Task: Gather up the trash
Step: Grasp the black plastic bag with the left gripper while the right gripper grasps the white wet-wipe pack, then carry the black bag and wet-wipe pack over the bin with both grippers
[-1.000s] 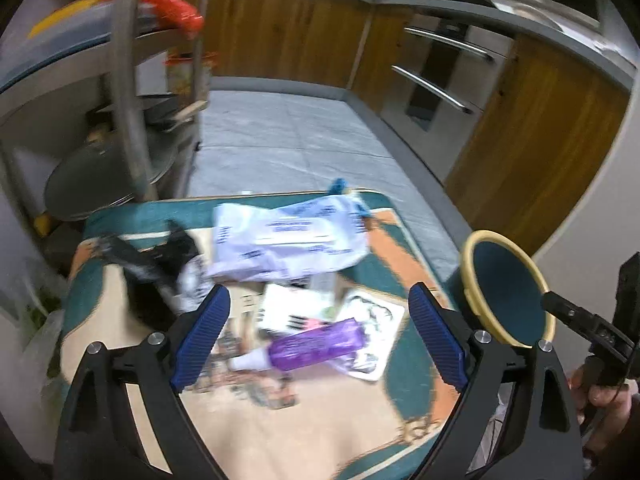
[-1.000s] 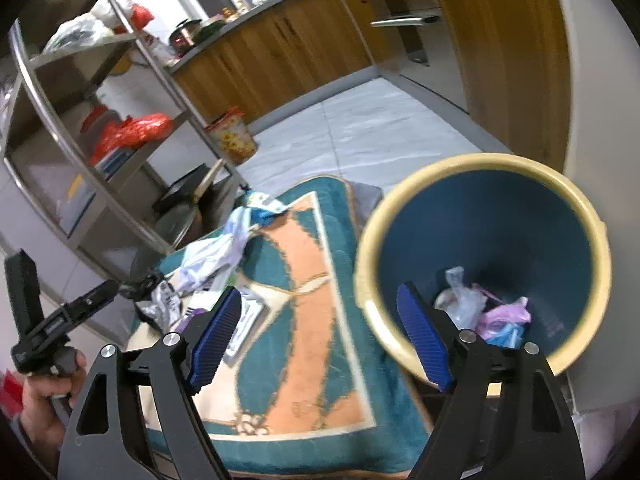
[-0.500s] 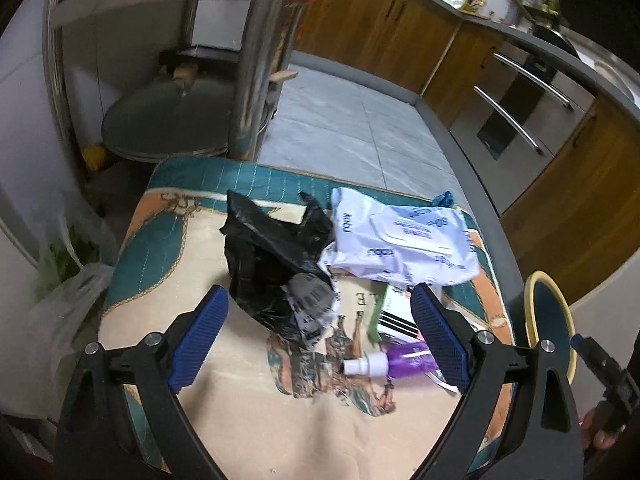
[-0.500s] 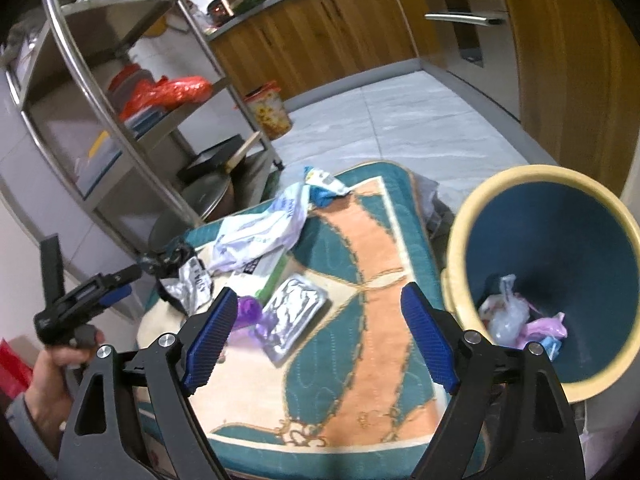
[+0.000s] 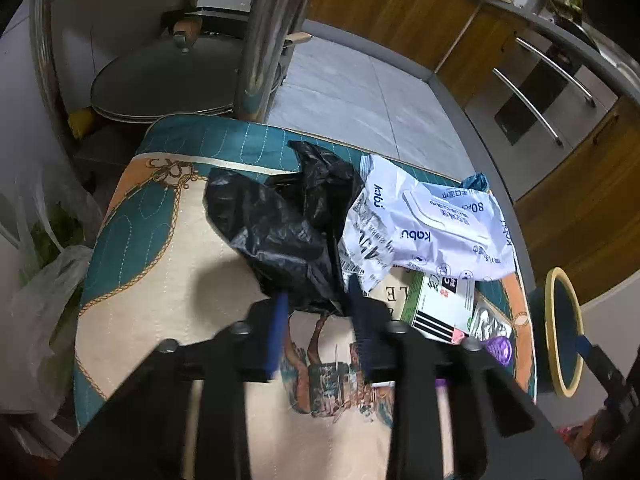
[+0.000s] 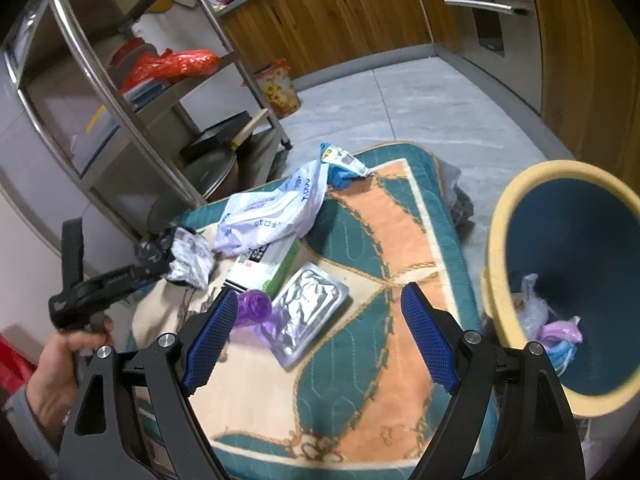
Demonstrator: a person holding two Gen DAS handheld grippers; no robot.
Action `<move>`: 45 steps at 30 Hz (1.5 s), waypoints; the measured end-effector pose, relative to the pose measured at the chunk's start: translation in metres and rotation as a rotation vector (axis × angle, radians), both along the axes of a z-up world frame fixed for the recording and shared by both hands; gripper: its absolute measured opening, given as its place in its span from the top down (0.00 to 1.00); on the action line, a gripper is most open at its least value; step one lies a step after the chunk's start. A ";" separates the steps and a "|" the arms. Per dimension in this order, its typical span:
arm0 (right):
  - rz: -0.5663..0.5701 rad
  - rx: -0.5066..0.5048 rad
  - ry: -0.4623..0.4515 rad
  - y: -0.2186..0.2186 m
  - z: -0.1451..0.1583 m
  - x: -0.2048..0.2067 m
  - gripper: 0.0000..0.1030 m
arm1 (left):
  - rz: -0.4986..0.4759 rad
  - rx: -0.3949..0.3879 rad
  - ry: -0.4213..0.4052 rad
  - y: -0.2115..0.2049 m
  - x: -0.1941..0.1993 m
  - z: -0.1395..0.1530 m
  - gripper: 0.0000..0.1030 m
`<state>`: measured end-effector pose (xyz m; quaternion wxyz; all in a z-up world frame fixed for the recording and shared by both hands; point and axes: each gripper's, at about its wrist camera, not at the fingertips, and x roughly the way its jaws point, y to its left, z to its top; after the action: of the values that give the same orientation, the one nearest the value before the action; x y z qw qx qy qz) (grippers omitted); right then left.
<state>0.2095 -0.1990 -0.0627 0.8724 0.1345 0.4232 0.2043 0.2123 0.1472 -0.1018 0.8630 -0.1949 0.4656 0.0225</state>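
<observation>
Trash lies on a patterned mat (image 5: 152, 280): a crumpled black plastic bag (image 5: 280, 224), a white wet-wipes pack (image 5: 432, 228), a green-and-white box (image 5: 436, 304), a foil blister sheet (image 6: 308, 312) and a purple bottle (image 6: 256, 312). My left gripper (image 5: 316, 300) has its jaws closed on the near edge of the black bag. My right gripper (image 6: 316, 336) is open and empty, above the mat near the foil sheet. The blue bin with a yellow rim (image 6: 568, 276) stands at the mat's right and holds some trash.
A steel rack (image 6: 120, 92) with pans and red bags stands behind the mat. Its post (image 5: 264, 40) and a pan lid (image 5: 168, 76) are close to the mat's far edge. Wooden cabinets (image 6: 340, 12) line the tiled floor. A plastic bag (image 5: 44, 280) lies left of the mat.
My left gripper moved in on the black bag and its jaws closed on it. My right gripper swung left, from over the bin towards the mat, staying open.
</observation>
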 end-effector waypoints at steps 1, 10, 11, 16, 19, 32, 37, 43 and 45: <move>0.004 0.008 0.007 0.003 -0.002 0.004 0.18 | 0.000 0.006 0.006 0.001 -0.002 0.001 0.93; 0.007 0.084 0.052 0.022 -0.017 0.047 0.18 | 0.070 0.020 -0.027 0.018 -0.025 0.025 0.96; 0.008 0.092 0.056 0.024 -0.018 0.051 0.18 | 0.075 0.021 -0.033 0.019 -0.027 0.028 0.96; 0.001 0.142 0.087 0.035 -0.030 0.078 0.18 | 0.120 0.016 -0.071 0.027 -0.032 0.039 0.96; -0.009 0.183 0.107 0.040 -0.038 0.093 0.19 | 0.135 0.003 -0.085 0.030 -0.030 0.040 0.96; -0.022 0.284 0.224 0.057 -0.072 0.118 0.60 | 0.090 -0.012 -0.104 0.017 -0.016 0.039 0.96; 0.003 0.314 0.213 0.058 -0.067 0.108 0.73 | 0.082 -0.016 -0.116 0.013 -0.015 0.043 0.96; 0.028 0.366 0.159 0.056 -0.046 0.092 0.81 | 0.071 -0.015 -0.146 0.007 -0.020 0.051 0.96; 0.034 0.370 0.129 0.055 -0.035 0.086 0.83 | 0.067 -0.017 -0.159 0.006 -0.022 0.055 0.96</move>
<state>0.2953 -0.1435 -0.0977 0.8001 0.2983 0.4358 0.2845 0.1901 0.1531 -0.0465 0.8943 -0.2188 0.3890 0.0321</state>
